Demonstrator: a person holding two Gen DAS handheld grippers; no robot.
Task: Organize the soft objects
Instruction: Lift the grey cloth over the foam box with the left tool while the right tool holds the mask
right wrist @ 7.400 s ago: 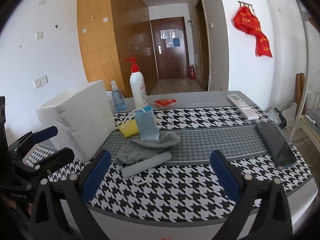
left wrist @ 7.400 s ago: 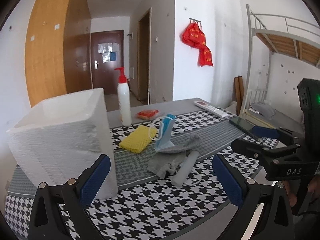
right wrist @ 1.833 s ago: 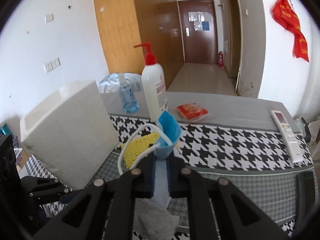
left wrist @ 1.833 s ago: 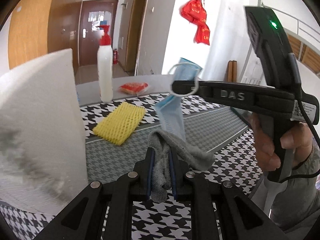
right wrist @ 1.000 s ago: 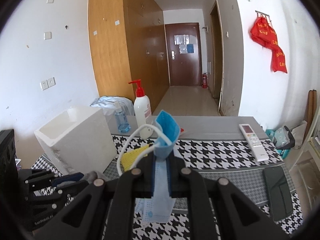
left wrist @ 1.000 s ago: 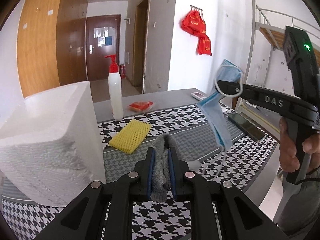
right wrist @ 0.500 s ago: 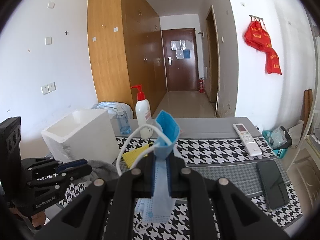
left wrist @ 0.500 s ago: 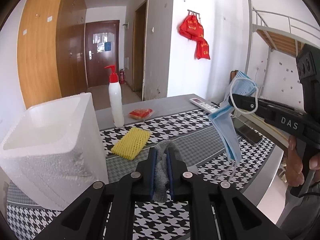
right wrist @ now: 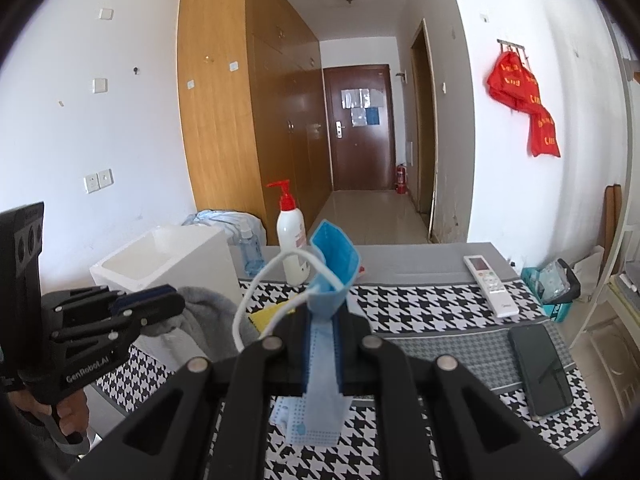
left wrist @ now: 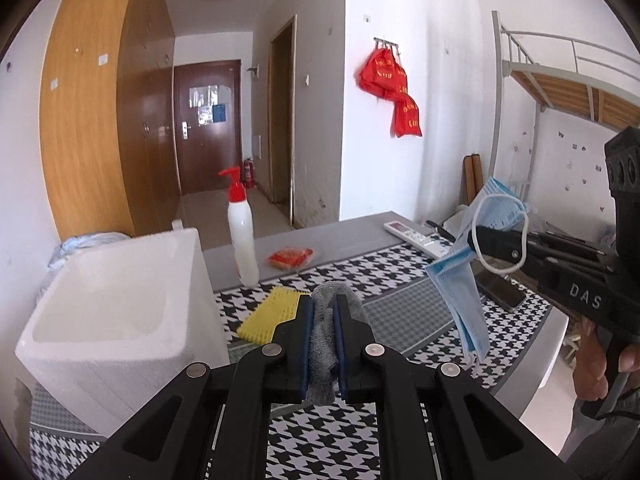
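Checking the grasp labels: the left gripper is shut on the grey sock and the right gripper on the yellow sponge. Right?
Not quite. The right gripper is shut on the blue face mask, as the right wrist view shows; the yellow sponge lies on the table. The left gripper does hold the grey sock.

The left tool (left wrist: 322,316) pinches a grey sock (left wrist: 323,344) above the houndstooth bench (left wrist: 400,280), beside an open white foam box (left wrist: 120,304). At right, the right tool (left wrist: 486,240) holds up a dangling blue face mask (left wrist: 464,288).
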